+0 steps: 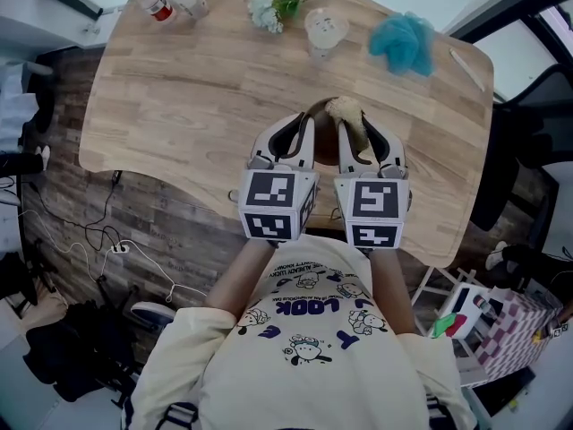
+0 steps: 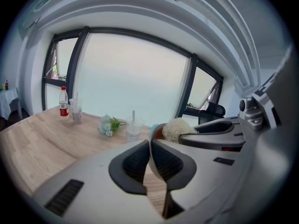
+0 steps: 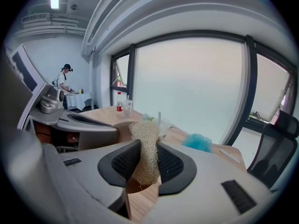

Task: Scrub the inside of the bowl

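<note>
The brown bowl (image 1: 320, 116) sits on the wooden surface (image 1: 197, 97) at the person's 12 o'clock, between the two tools. The left hand-held gripper (image 2: 149, 146) is pinched tight on the bowl's thin near rim, at about 8 o'clock on the bowl in the head view, which steadies it. The right hand-held gripper (image 3: 145, 155) is clamped on a pale loofah scrubber (image 3: 144, 139). The scrubber's long axis stands upright between the pads in that gripper's own view, with a tuft poking out past the tips. In the head view the tuft shows over the bowl's 2 o'clock edge, so the hollow lies toward 10 o'clock from the right tool and below it. The right hand is nearer the work; I judge the next stroke needs the scrubber lowered and swept leftward into the hollow, clear of the left tool's pinch
</note>
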`<state>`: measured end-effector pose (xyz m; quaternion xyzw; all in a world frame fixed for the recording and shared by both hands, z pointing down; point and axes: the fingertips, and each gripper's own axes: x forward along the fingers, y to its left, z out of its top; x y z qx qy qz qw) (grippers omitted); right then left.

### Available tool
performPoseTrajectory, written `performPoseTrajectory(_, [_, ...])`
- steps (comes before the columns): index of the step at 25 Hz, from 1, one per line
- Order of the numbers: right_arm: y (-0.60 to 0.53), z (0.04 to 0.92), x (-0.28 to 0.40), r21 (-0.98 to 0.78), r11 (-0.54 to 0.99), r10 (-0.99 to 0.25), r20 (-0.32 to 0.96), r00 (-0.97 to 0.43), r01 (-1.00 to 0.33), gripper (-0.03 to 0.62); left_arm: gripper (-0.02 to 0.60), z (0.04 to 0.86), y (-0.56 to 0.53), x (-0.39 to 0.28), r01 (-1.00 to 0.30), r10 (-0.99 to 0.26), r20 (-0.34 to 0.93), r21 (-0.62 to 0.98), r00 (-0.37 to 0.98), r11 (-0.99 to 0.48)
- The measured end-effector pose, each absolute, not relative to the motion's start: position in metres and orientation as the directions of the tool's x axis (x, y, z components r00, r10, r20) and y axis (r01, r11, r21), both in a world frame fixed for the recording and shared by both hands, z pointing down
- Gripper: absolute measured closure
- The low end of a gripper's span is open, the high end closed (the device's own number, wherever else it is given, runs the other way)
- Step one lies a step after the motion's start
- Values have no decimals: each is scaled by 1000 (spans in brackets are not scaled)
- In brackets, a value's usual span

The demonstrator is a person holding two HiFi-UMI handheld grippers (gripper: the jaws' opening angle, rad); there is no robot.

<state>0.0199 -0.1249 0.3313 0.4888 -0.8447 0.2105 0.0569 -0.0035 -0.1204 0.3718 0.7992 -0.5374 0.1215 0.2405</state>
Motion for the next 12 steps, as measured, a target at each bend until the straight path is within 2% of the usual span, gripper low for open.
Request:
performPoseTrajectory(1, [-125,327,14,-353,433,-803,267,-533,-829,491,534,370,-121,-4,-919,-804,449,246,391,-309])
performPoseTrajectory(2, [-125,330,23,-286,433,-804,306,-510,-855,491,532,368,-121,-4,-920,-807,444,239,389,-312])
performPoseTrajectory(4, [-125,348,58,18,435,-804,458,-379,-900,491,531,364,-123,-5,-922,-816,432,225,383,-314])
performPoseTrajectory(5, [-125,353,69,111,436,-803,496,-331,-893,491,529,362,-124,-6,-924,-822,425,218,379,-313])
performPoseTrajectory(7, [-125,357,71,138,440,-798,514,-315,-887,491,528,359,-125,-10,-926,-830,414,210,374,-312])
performPoseTrajectory(12, [-121,365,71,76,430,-781,531,-328,-900,493,523,356,-125,-8,-926,-841,391,207,374,-315])
